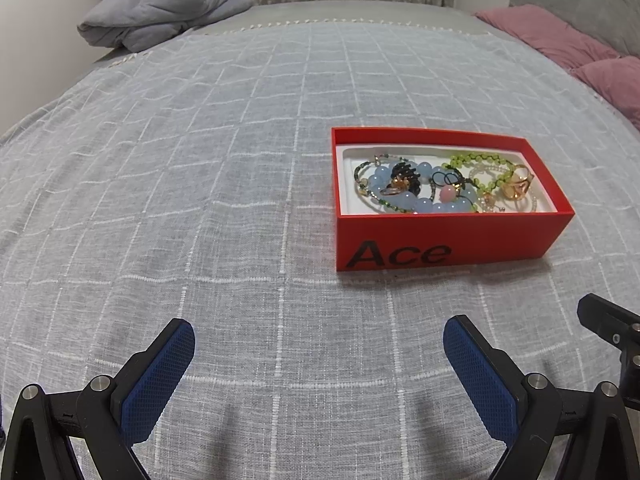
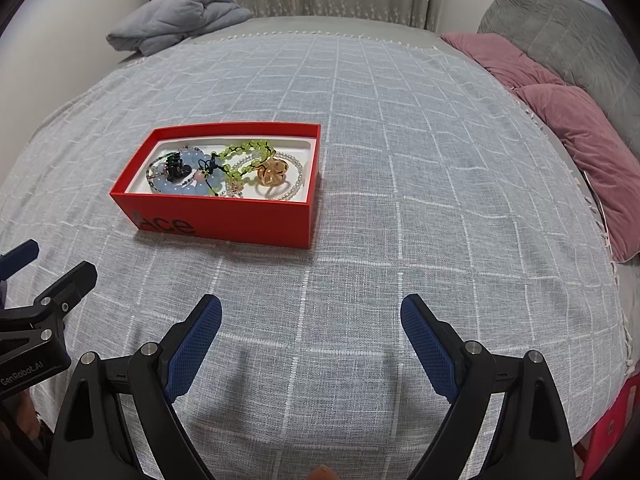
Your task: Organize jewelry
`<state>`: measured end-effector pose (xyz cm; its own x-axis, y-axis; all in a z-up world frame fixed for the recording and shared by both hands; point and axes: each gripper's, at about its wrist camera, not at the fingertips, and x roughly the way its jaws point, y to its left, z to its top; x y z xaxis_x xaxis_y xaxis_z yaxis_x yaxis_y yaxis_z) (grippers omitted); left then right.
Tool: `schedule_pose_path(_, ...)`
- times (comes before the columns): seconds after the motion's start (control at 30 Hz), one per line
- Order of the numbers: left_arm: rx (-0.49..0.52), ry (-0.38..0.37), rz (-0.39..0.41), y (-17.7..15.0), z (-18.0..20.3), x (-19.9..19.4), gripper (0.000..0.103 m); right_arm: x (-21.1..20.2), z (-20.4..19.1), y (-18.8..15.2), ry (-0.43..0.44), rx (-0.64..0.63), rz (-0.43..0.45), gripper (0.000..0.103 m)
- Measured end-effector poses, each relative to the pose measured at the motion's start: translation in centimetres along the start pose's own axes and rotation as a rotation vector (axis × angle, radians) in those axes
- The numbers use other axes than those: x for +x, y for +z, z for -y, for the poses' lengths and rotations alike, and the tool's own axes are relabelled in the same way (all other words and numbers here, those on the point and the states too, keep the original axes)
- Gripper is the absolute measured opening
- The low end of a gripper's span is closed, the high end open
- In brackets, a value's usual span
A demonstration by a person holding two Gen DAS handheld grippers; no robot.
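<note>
An open red box (image 1: pixel 448 236) (image 2: pixel 224 220) marked "Ace" lies on the bed's grey checked cover. Inside its white tray sit a blue bead bracelet (image 1: pixel 420 202) (image 2: pixel 192 188), a green bead bracelet (image 1: pixel 476 160) (image 2: pixel 240 152), a gold flower ornament (image 1: pixel 520 186) (image 2: pixel 274 172), a black hair claw (image 1: pixel 404 178) (image 2: pixel 176 168), a pink bead (image 1: pixel 567 195) and thin bead strings. My left gripper (image 1: pixel 318 344) hovers open, near and left of the box. My right gripper (image 2: pixel 311 320) is open too, nearer than the box and to its right. Both hold nothing.
A folded grey blanket (image 1: pixel 160 12) (image 2: pixel 176 16) lies at the far left of the bed. Pink pillows (image 1: pixel 580 52) (image 2: pixel 560 120) and a grey pillow (image 2: pixel 560 32) line the right side. The grey cover (image 1: pixel 200 200) spreads wide around the box. A curtain hangs behind.
</note>
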<state>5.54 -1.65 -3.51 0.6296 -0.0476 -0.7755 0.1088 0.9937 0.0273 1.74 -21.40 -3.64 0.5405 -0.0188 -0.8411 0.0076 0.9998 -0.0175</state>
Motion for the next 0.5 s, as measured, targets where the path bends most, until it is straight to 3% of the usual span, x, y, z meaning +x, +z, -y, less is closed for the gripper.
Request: schedule_pose_path(0.5, -0.002, 0.0, -0.002, -0.03, -0.12, 0.06, 0.102, 0.06, -0.2, -0.07, 0.003, -0.003, -0.003, 0.093)
